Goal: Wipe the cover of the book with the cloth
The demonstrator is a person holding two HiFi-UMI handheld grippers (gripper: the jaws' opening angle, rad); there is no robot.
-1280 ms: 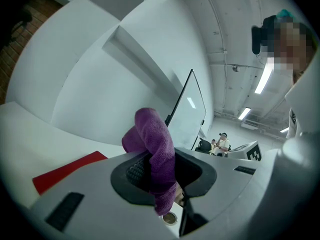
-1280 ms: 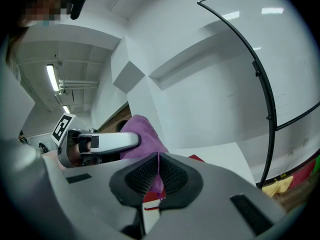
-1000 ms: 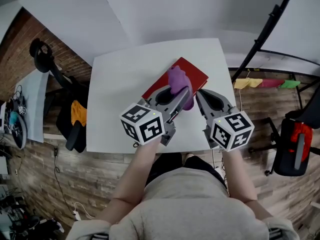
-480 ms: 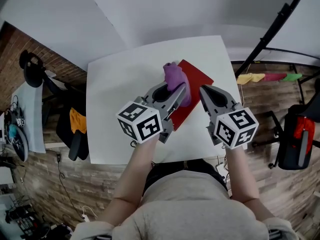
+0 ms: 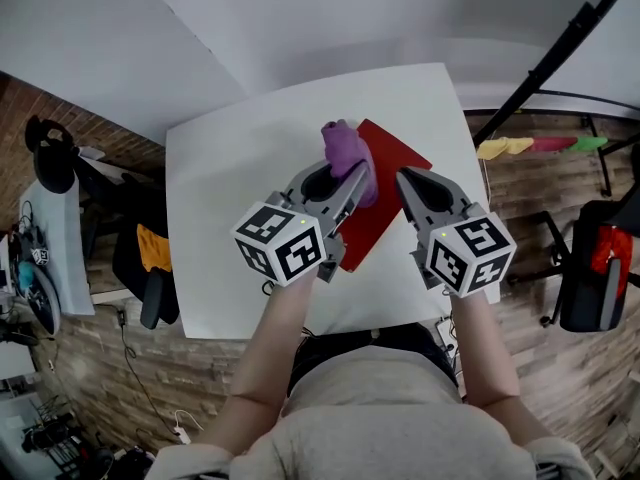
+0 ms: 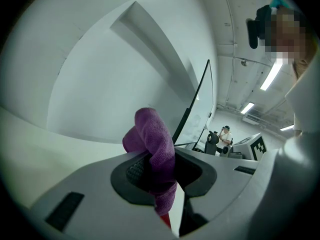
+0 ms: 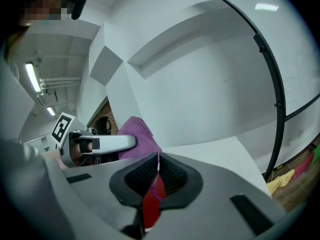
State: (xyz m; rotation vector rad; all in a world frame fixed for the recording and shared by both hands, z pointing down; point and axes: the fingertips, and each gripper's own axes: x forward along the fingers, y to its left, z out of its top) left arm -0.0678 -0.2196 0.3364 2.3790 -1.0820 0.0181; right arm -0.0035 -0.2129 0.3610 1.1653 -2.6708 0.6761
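Book [image 5: 396,168] (left edge beneath cloth [image 5: 345,150])

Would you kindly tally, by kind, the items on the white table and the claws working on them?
Red book: 1
Purple cloth: 1
Claws: 2, the left claw shut on the cloth and the right claw shut on the book's edge
Total: 4

A white square surface [image 5: 230,178] stands on a floor [image 5: 525,233] of brown planks. Plain white wall panels [image 5: 330,18] rise behind it. A black chair [image 5: 130,268] with an orange patch sits to the left, and another black chair [image 5: 598,278] to the right. A black pole [image 5: 548,63] slants at the upper right. Strip lights [image 6: 272,74] glow on the ceiling.
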